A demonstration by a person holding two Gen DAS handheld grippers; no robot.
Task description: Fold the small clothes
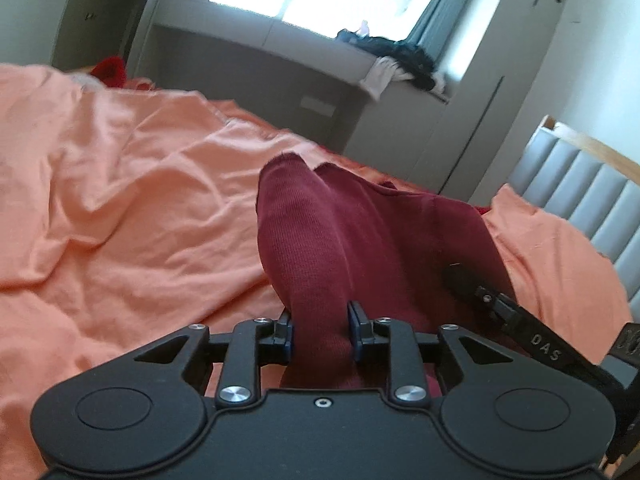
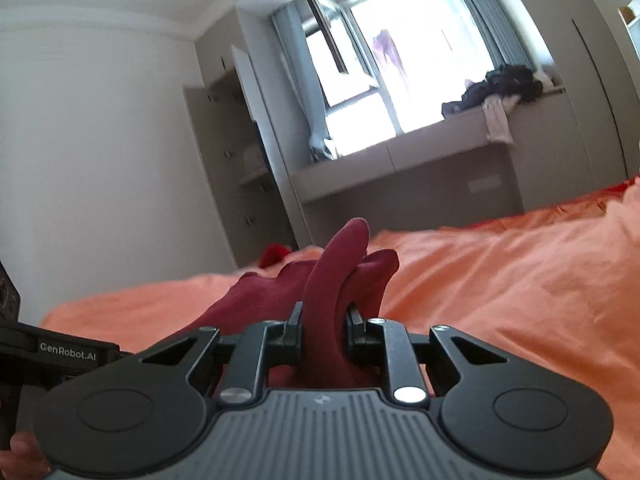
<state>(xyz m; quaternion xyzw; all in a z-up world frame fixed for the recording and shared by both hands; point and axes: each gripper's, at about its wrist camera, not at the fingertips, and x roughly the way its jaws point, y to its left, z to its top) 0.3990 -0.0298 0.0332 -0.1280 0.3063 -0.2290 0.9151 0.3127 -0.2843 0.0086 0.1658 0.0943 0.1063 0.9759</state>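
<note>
The left gripper (image 1: 322,330) was clamped on a bunched fold of the maroon garment (image 1: 344,232), its blue-padded fingers (image 1: 289,336) pressing the ribbed cloth from both sides. In the left wrist view the garment ran from the jaws toward twelve o'clock, where two rounded ends stood up side by side, and it spread away toward two o'clock. It was lifted at the grip, the rest draped on the orange bedsheet (image 1: 120,184).

By my reading the fold was only beginning: both ends were pinched and raised, no crease had been laid, and the cloth had not been set down flat. Whether any other piece was already folded could not be told; a red item (image 1: 110,68) lay at ten o'clock near the far bed edge.

Room was generous at nine to eleven o'clock, wrinkled but bare sheet. At three o'clock the padded headboard (image 1: 580,184) closed that side, and the other tool sat near, at four o'clock.

The right gripper (image 2: 323,330) was likewise squeezed on a narrow roll of the garment (image 2: 332,272), which rose to twelve o'clock. Open sheet stretched from one to three o'clock; the bed edge crossed at ten o'clock, before the window bench (image 2: 400,168).
</note>
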